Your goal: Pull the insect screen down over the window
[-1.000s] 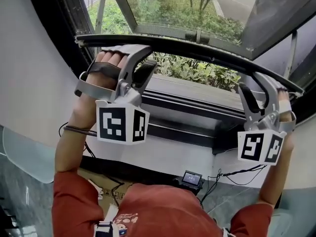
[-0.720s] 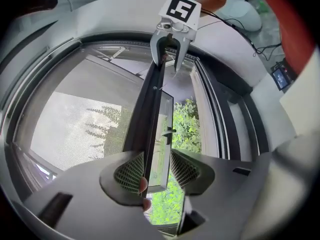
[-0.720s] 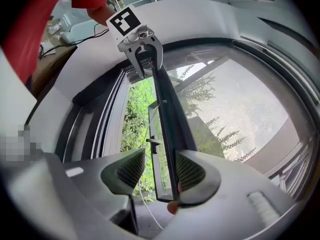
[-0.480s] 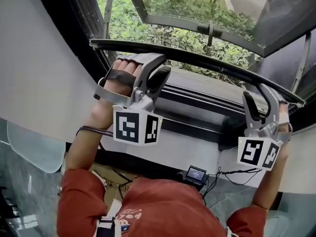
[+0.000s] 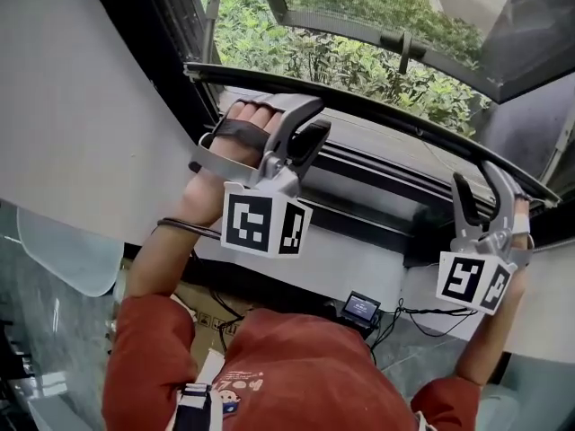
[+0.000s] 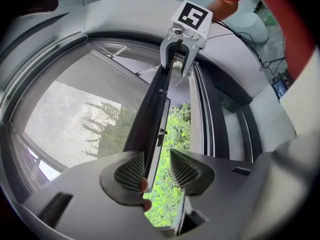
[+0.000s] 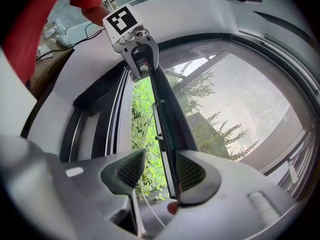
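Observation:
The insect screen's dark bottom bar runs across the window from upper left to lower right, with the grey mesh above it. My left gripper straddles the bar near its left end. In the left gripper view the bar passes between the jaws of the left gripper. It rests against the left pad and leaves a gap to the other pad. My right gripper straddles the bar's right part. In the right gripper view the right gripper has the bar against its right pad. The jaws stand apart.
Below the bar lie the dark window frame and the sill. Green shrubs show through the opening. Beyond the mesh an outward-opening sash carries a handle. White wall flanks the window. A small display, cables and a cardboard box sit below.
Both grippers have come down together with the bar between their jaws. The bar now sits closer to the sill and the open gap under it is narrower.

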`<action>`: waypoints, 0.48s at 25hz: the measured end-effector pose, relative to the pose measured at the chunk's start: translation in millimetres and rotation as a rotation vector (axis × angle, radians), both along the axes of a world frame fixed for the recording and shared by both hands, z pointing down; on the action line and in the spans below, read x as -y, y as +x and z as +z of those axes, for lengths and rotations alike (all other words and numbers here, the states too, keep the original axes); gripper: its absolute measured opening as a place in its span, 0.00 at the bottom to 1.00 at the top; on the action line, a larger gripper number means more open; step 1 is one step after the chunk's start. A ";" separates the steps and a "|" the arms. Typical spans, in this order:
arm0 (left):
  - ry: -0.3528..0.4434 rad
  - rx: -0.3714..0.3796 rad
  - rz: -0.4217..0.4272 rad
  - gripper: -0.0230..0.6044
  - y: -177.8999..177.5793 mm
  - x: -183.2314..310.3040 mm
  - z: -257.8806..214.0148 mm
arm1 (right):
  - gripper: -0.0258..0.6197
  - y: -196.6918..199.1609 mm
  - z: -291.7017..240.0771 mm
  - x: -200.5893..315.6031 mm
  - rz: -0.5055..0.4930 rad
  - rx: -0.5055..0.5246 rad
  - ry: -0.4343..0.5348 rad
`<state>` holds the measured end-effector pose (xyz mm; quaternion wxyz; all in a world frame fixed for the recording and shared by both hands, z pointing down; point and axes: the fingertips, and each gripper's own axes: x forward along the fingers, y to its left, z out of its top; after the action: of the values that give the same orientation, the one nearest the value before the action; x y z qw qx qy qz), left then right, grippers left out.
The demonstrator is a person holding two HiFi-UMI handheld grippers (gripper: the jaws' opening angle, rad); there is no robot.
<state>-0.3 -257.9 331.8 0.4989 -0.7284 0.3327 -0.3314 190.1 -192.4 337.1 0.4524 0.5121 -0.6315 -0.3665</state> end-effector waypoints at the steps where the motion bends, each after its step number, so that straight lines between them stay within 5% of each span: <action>1: -0.013 0.007 -0.002 0.30 -0.4 -0.5 2.2 | 0.35 -0.7 1.8 -1.1 0.000 0.006 -0.012; 6: -0.088 0.093 -0.023 0.29 -1.4 -1.5 32.5 | 0.35 -0.8 30.8 -3.6 -0.009 0.035 -0.085; 12: -0.121 0.085 -0.025 0.29 -2.6 -3.6 48.7 | 0.35 -4.0 46.4 -7.2 -0.016 0.072 -0.099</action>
<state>-2.9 -254.3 380.5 0.4636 -0.7383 0.2995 -0.3878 186.1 -185.2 383.6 0.4512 0.4967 -0.6689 -0.3197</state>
